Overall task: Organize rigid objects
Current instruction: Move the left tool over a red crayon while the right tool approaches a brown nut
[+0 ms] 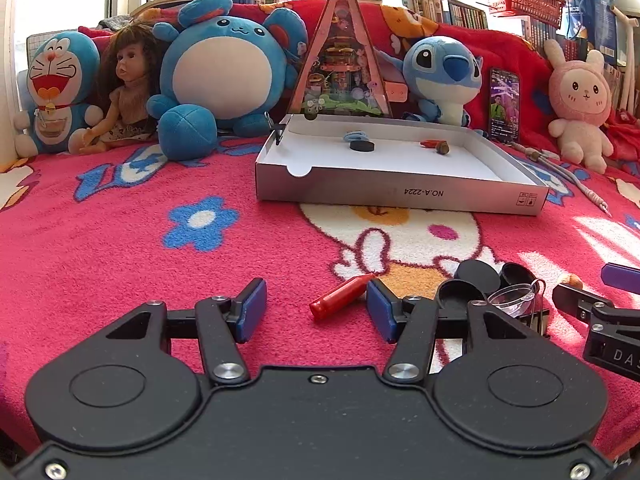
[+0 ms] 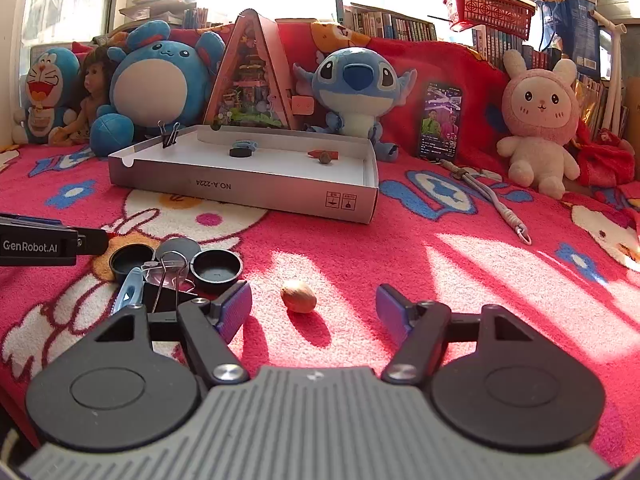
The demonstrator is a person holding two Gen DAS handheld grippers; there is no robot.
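Two claws are seen low over a pink patterned blanket [image 1: 120, 240]. At the bottom centre of the left wrist view, the left gripper [image 1: 316, 312] is held released, its blue pads apart; a red bullet-shaped piece [image 1: 340, 298] lies between them on the blanket, its tip just beside the right-hand pad, with no squeeze visible. At lower right of that view a cluster of black caps [image 1: 478, 280] and a clear dish [image 1: 512, 298] is found.

In the right wrist view, the right gripper [image 2: 314, 308] is likewise spread wide, and a small tan nut [image 2: 299, 296] is seen lying on the blanket between the pads, touched by neither. To the lower left, black caps [image 2: 216, 266], a binder clip [image 2: 168, 280] and a blue-and-white piece [image 2: 128, 292] are grouped together.

Further back, in the upper middle of both views, an open white box [image 2: 248, 192] is placed; a black disc [image 2: 242, 152], a blue ring [image 2: 244, 144], a small brown piece [image 2: 325, 157] and a red piece [image 2: 314, 153] are held inside, and a second binder clip [image 2: 170, 134] is fastened to its left wall. Plush toys [image 2: 160, 76] and a doll [image 2: 94, 92] are lined up behind, with a lit phone [image 2: 440, 122] propped at right.
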